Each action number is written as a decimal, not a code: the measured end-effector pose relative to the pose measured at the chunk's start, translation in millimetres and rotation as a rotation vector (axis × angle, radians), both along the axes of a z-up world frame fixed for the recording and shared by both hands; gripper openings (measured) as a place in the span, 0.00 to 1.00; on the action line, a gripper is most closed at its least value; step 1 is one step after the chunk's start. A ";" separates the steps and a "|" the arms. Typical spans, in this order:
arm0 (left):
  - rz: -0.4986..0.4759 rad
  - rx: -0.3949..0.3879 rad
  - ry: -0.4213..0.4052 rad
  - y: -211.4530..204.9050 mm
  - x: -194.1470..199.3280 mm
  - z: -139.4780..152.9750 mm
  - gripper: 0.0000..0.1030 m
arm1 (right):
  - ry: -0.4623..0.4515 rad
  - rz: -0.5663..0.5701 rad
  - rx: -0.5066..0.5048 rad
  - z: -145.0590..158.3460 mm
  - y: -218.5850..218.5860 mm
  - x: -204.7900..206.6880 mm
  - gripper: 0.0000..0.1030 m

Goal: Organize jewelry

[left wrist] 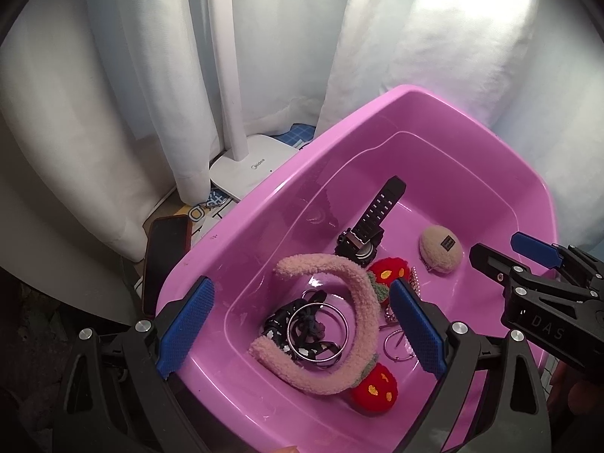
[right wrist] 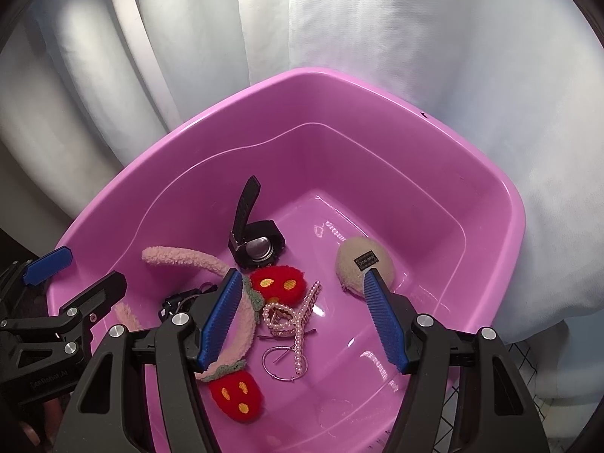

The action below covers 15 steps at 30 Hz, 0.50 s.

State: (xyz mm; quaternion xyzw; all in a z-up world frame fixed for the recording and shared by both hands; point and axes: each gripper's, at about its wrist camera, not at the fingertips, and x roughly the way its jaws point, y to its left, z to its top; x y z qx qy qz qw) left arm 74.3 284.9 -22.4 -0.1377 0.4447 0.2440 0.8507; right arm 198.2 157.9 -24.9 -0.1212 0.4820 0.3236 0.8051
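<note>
A pink plastic tub (left wrist: 445, 113) (right wrist: 377, 87) holds the jewelry. In it lie a fuzzy pink headband (left wrist: 362, 302) (right wrist: 181, 255) with red strawberry pom-poms (left wrist: 373, 383) (right wrist: 236, 396), a black watch (left wrist: 362, 234) (right wrist: 256, 245), a beige felt pouch (left wrist: 439, 249) (right wrist: 355, 260), silver bangles over black hair ties (left wrist: 317, 328), a pearl hair clip (right wrist: 298, 317) and a thin hoop (right wrist: 279, 362). My left gripper (left wrist: 302, 328) is open above the bangles. My right gripper (right wrist: 305, 324) is open above the pearl clip and also shows in the left wrist view (left wrist: 509, 253).
A white lamp base (left wrist: 249, 170) and its pole stand left of the tub. A dark phone (left wrist: 166, 260) lies by the tub's left rim. White curtains (right wrist: 434, 37) hang close behind and to the right.
</note>
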 end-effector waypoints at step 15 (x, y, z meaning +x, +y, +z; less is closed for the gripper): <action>0.003 -0.001 -0.008 1.4 -1.8 2.3 0.89 | -0.001 -0.003 0.000 -0.7 -3.4 -10.0 0.62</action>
